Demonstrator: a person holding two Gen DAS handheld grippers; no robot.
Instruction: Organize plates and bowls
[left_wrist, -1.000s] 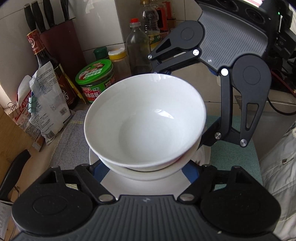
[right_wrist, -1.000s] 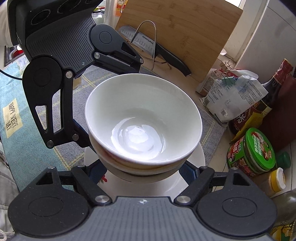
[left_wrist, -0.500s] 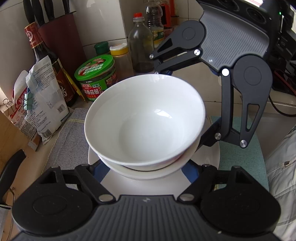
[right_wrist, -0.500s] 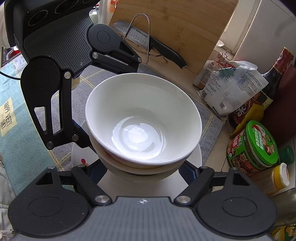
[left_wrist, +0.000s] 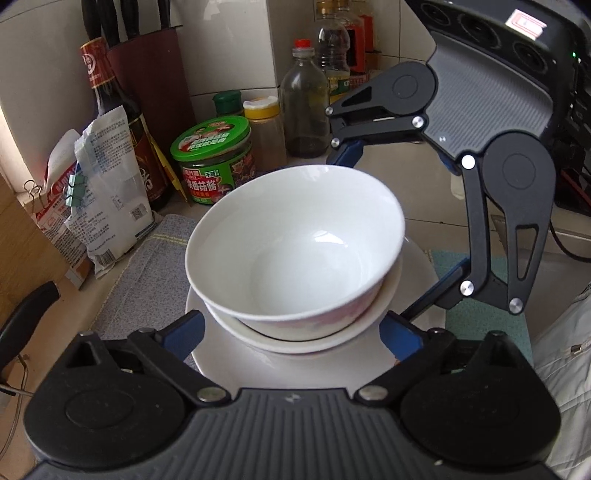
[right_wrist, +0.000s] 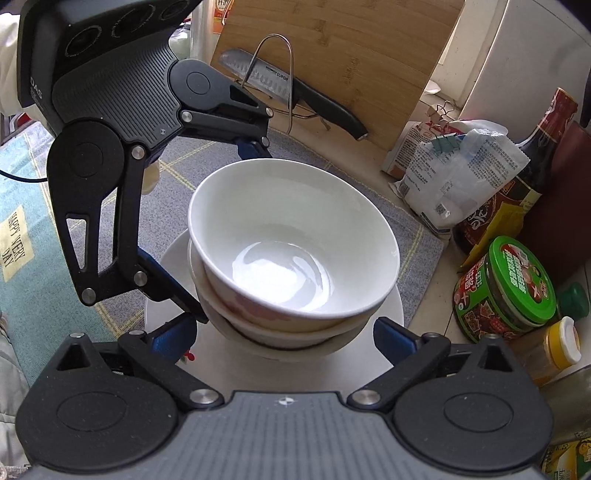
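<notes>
A bamboo board (right_wrist: 332, 55) is leaning at the back of the right view, its grain showing and its top cut off by the frame. A woven grey mat (right_wrist: 402, 229) with thin yellow lines is lying beneath a glossy white plate (left_wrist: 417, 266), round and shallow. On the plate two smooth white bowls are sitting nested: the top bowl (left_wrist: 295, 240) is tilting a little inside the lower bowl (left_wrist: 373, 314), whose red pattern is mostly hidden. The left gripper (left_wrist: 291, 332) is reaching in low at the near rim of the plate; its jaws have just been opening and are standing wide, blue fingers (left_wrist: 184, 332) either side of the stack, clear of it and gripping nothing. The right gripper (right_wrist: 284, 338) is likewise spread wide after just opening, its fingers (right_wrist: 391, 338) flanking the bowls without pressing. A knife (right_wrist: 280, 85) marked SUPOR is resting in a wire rack (right_wrist: 277, 74). A green-lidded jar (left_wrist: 214, 162) is bearing Chinese print, too small to read. A teal mat (right_wrist: 18, 236) is reading HAPPY VERY DAY, partly cut off.
</notes>
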